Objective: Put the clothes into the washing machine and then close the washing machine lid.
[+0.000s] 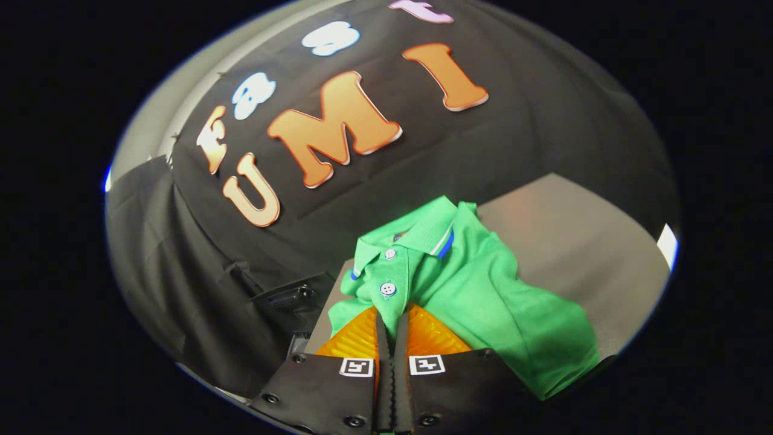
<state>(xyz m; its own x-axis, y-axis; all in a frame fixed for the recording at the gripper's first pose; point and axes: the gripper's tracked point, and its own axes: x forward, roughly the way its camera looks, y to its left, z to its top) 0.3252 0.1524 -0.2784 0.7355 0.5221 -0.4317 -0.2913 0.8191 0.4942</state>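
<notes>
Tabletop (pixel 561 241): grey, carrying the shirt
Polo shirt (pixel 483 290): green, crumpled on the tabletop, just ahead of the tongs
Handling: judged soft, light, limp; best taken by a bunched fold
Tongs (pixel 391 320): nearly closed, placket fabric apparently pinched between them

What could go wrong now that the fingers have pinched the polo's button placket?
The hand-held gripper holds only a thin fold of the green polo shirt near its buttons, so the cloth could slip out on lifting. Most of the shirt lies spread on the grey table beyond the fingers; it may trail, drag or snag on the table edge.
</notes>
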